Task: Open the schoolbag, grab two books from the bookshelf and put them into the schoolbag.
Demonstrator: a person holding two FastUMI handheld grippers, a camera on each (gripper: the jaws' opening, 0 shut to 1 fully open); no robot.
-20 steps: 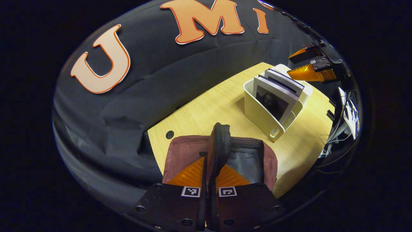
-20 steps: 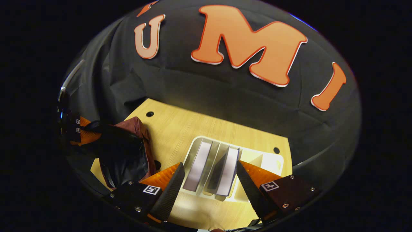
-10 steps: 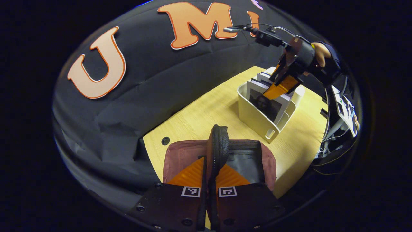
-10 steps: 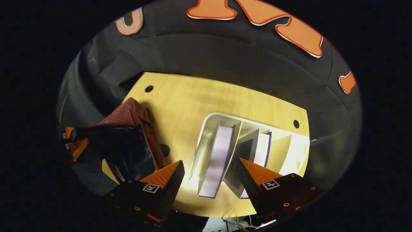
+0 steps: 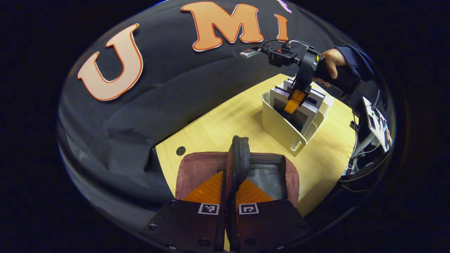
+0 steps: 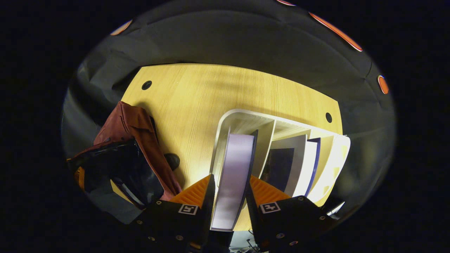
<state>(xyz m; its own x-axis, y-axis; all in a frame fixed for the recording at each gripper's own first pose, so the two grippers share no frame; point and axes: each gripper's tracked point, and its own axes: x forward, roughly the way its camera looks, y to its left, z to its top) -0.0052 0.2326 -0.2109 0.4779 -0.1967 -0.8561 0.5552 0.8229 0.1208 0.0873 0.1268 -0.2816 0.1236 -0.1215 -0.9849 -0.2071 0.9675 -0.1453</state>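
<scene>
The schoolbag (image 5: 197, 168), standing open on the table (image 6: 211, 95), is held up by its handle (image 5: 239, 158) clamped in the left gripper (image 5: 230, 196), while the first book (image 6: 233, 165) in the bookshelf (image 6: 225, 123) is pinched between the right gripper (image 6: 229, 196) fingers.

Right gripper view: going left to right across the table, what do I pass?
Schoolbag → book between the right tongs → second book → far end wall of the bookshelf.
</scene>
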